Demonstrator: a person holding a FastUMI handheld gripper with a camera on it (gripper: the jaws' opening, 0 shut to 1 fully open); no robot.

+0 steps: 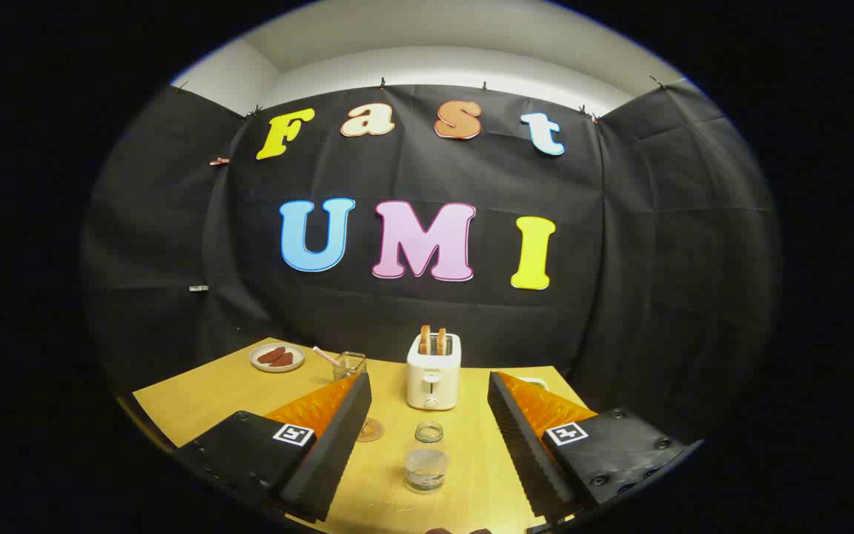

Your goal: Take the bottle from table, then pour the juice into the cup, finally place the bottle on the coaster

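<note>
Gripper (427,437) spread wide, empty. Bottle (425,457) at 12 o'clock between fingers, uncapped, clear, probably light, slippery, spill-prone. Grasp mid-body, keeping upright. Coaster (370,429) at 10 o'clock.

Standing on table (204,400): bottle (425,458) between spread fingers of gripper (427,437), toaster (434,379) behind it; coaster (370,429), glass (350,365), plate (276,357) sitting further left.

A wooden table (219,393) runs ahead of the jaws and beyond them to a black cloth wall (657,259), clipped along its top. Above that, a white wall (434,63) and ceiling.
</note>
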